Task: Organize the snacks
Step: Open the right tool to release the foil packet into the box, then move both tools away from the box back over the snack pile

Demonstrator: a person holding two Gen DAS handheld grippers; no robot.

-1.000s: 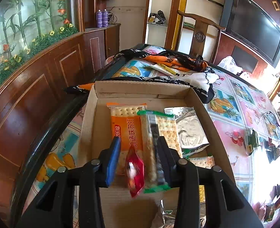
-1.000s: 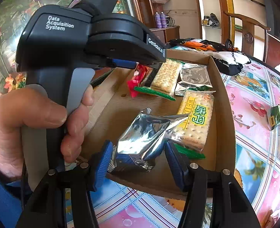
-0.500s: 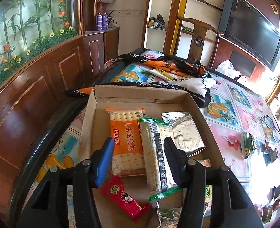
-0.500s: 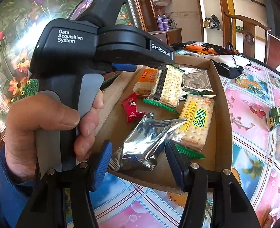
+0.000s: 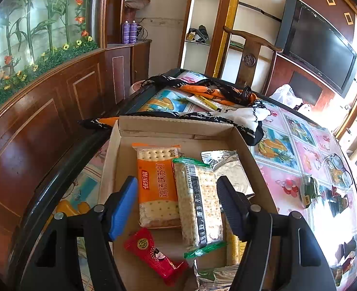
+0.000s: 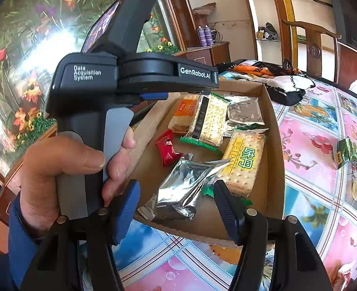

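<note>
- The left gripper point(image 5: 177, 202) hangs over the cardboard box point(image 5: 176, 126); its jaws stand apart and hold nothing.
- The right gripper point(image 6: 176, 206) is at the near edge of the box, jaws also spread and empty.
- Just under the left gripper, the red snack packet point(image 5: 154, 254) lies on the box floor.
- Farther in, the orange cracker pack point(image 5: 157, 184) and the green-edged cracker pack point(image 5: 199, 203) lie side by side, touching.
- Beyond the box, a scarf point(image 5: 217, 94) lies on the table point(image 5: 306, 155).

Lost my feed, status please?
Left gripper open, empty. Right gripper open, empty. Red snack lies in cardboard box. Nothing blocking.
</note>
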